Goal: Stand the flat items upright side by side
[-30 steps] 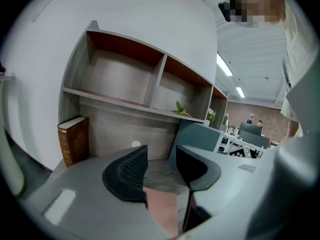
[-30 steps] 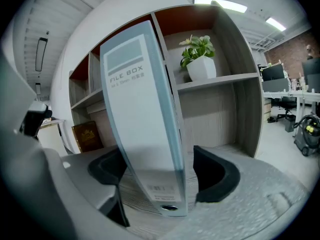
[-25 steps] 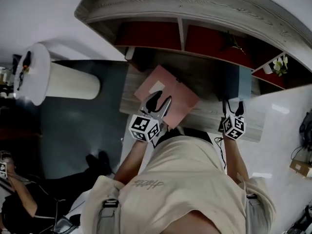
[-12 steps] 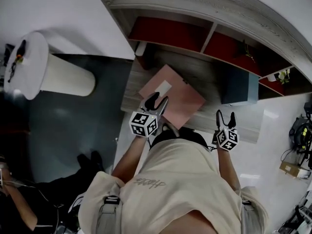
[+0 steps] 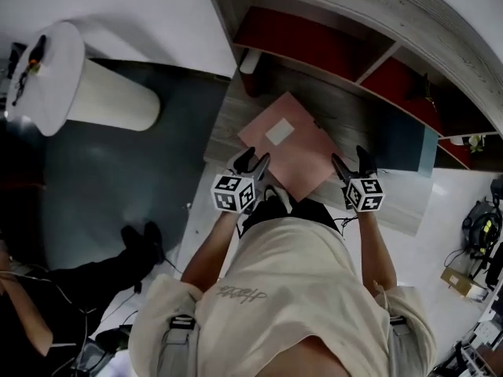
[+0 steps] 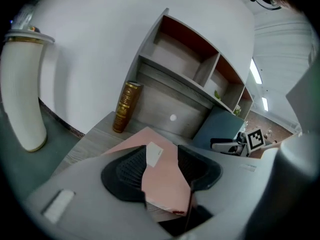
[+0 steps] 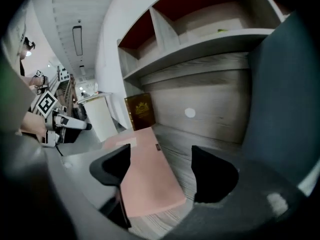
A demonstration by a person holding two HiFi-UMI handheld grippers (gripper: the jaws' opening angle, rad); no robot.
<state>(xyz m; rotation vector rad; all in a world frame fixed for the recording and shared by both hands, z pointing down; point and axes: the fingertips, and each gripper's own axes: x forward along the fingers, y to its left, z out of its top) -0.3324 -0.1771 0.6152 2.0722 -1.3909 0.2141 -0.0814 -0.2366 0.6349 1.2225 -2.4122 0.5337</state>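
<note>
A pink flat book with a white label lies flat on the wooden desk. My left gripper is at its near left corner. In the left gripper view the jaws are opening and straddle that corner of the pink book; I see no pad pressing on it. My right gripper is at the book's near right corner. Its jaws stand wide open, with the edge of the pink book between them, close to the left finger.
A gold-brown book stands upright at the desk's back left. A dark teal book stands against the shelf unit at the right. A white round pedestal table stands on the floor at the left. A person crouches at the lower left.
My right gripper has moved left, from the desk's right part to the pink book's right corner. The left gripper has stayed at the book's near left corner. The head view has shifted.
</note>
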